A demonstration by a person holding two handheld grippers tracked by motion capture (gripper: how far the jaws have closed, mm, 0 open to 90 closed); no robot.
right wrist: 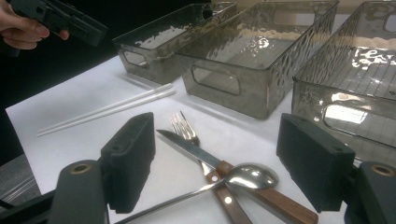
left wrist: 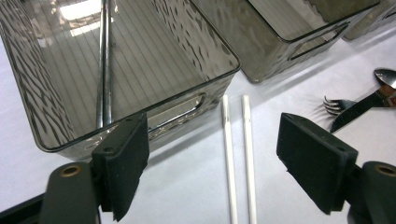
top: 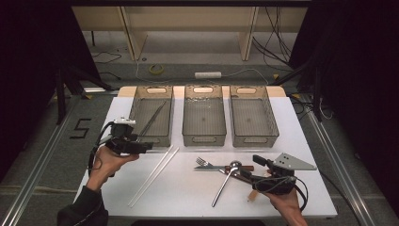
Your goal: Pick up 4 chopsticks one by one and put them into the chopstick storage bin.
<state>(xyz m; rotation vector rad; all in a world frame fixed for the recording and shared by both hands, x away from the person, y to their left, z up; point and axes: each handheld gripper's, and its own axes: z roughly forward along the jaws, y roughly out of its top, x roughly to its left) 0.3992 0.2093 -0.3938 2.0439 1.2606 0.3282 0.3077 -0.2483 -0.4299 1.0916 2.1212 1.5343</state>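
High view: left gripper (top: 149,147) hangs wide open and empty over the white chopsticks (top: 155,174), apparently lining up a pickup; right gripper (top: 256,160), equally open, waits above the cutlery (top: 226,168).

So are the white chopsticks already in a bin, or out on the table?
Out. The white chopsticks lie side by side on the table, just in front of the left bin, which already holds a metal pair.

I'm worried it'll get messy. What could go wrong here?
The knife, fork and spoon lie crossed, so the open right gripper may lift or knock more than one. The white chopsticks are thin, lying flat close together; the open left gripper might catch one and roll the other.
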